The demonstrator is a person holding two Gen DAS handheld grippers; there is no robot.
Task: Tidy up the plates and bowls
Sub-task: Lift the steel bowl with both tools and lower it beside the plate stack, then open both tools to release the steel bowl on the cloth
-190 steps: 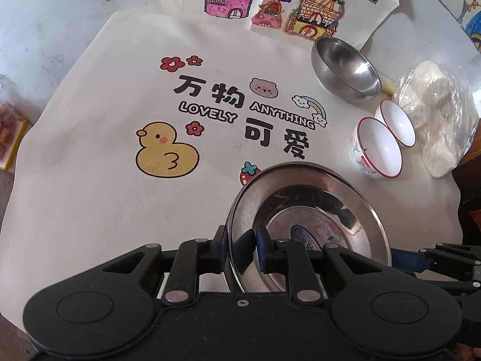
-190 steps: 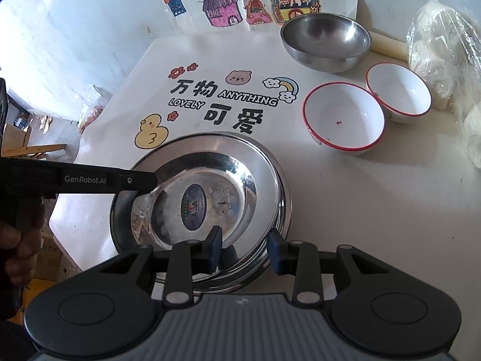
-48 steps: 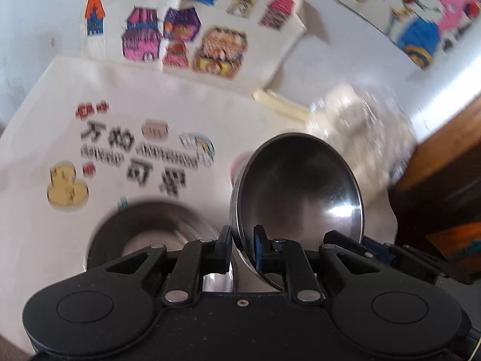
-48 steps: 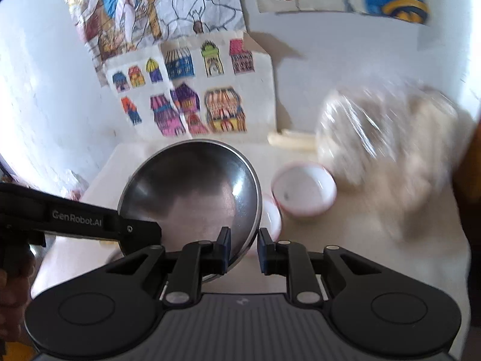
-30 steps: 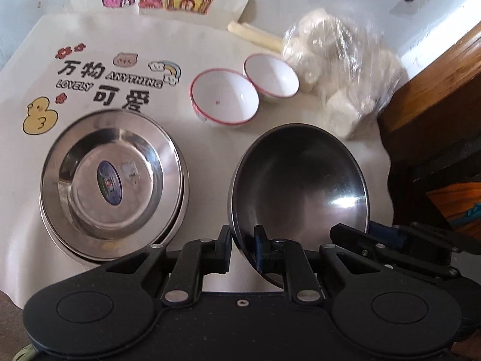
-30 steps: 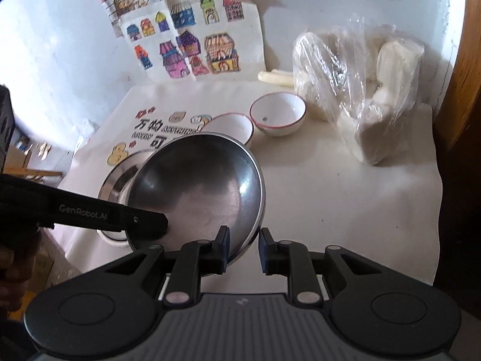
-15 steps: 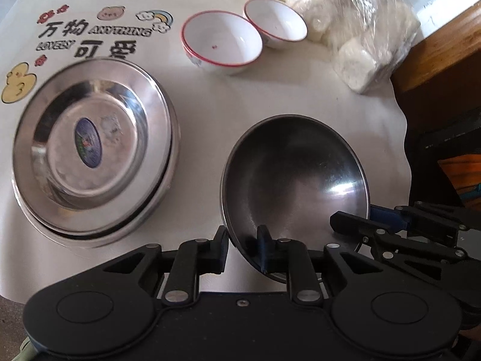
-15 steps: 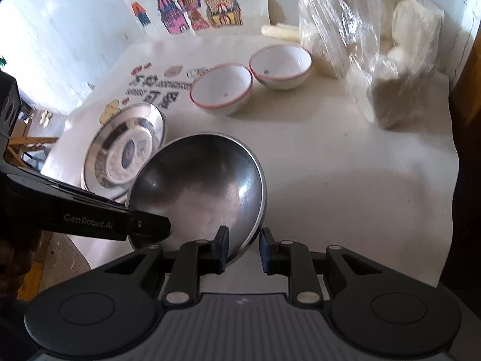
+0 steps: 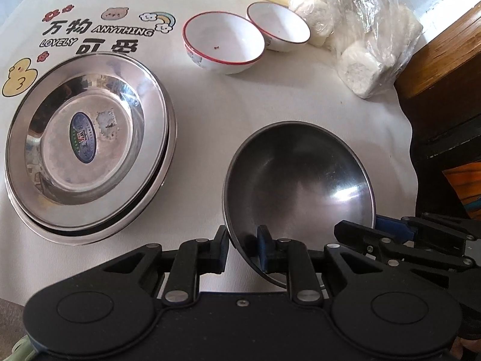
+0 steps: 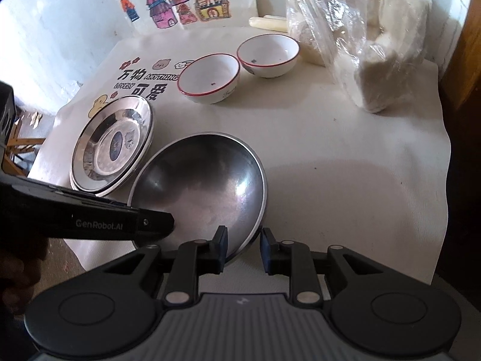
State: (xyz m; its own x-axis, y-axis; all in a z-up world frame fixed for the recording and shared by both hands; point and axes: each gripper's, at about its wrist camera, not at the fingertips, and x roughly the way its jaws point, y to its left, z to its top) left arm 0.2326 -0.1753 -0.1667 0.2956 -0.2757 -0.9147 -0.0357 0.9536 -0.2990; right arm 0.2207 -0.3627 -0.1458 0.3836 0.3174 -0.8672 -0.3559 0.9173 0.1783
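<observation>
The tabletop [image 9: 270,96] cloth is printed "LOVELY ANYTHING". An unreadable oval blue label is seen in the stacked steel plates [image 9: 90,138]. Beside them sits the steel bowl [image 9: 300,180], its rim straddled by the left tool [image 9: 242,245], marked "GenRobot.AI", whose jaws have just been opening and are spread. Whether the rim is pinched by the right tool [image 10: 243,242] cannot be told.

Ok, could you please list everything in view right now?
Steel bowl: one, silver, on the cloth nearest the camera.
Steel plates: stack of at least two, silver, beside it.
Small bowls: two, white, red-rimmed, side by side behind.
Plastic bag: one, clear, white lumps inside, far right.
Cloth: one, white, printed, under everything.
House drawings: one sheet, multicoloured, on the wall.
Left gripper: one, black, jaws just been opening, astride the steel bowl's rim.
Right gripper: one, black, astride its opposite rim.
</observation>
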